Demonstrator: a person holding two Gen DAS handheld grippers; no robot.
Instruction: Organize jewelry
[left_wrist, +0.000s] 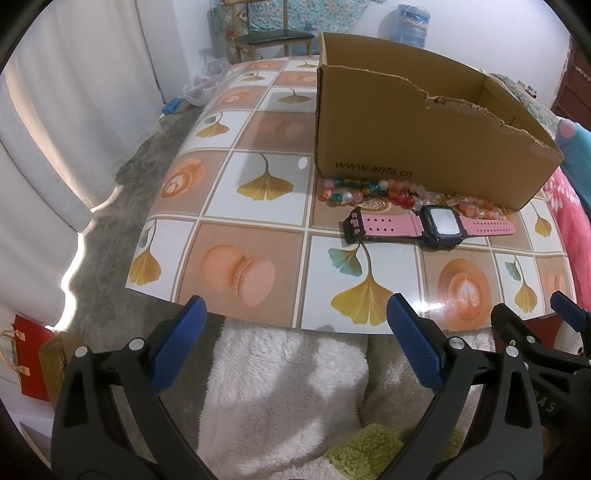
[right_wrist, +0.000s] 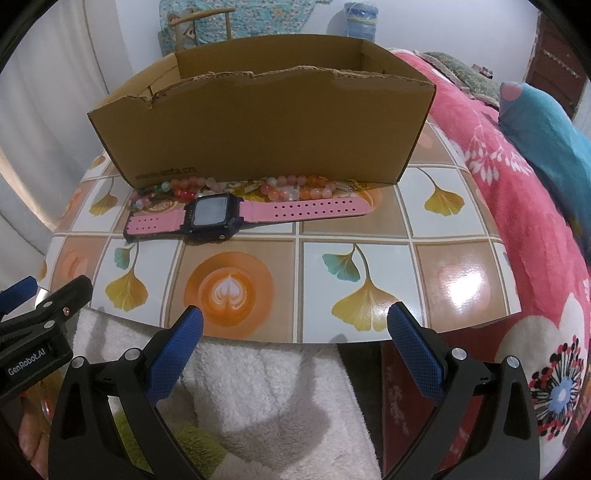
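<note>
Along the counter (left_wrist: 258, 177) far edge, cardboard box (right_wrist: 266, 125) printed "www.anta.cn" hides part of the bead bracelets (right_wrist: 295, 186); pink watch (right_wrist: 221, 218) in front. Left hand-held gripper (left_wrist: 295, 339) and right hand-held gripper (right_wrist: 295, 343), one marked "GenRobot.AI", both released.

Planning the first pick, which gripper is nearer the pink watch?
Right, slightly. The pink watch lies ahead-left of the right gripper; from the left gripper it sits farther, ahead-right. Both are open at the table edge.

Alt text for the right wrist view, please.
A pink watch lies flat on a patterned table, with bead bracelets behind it against an open cardboard box. The right gripper hangs over the near table edge, jaws open and empty.
</note>
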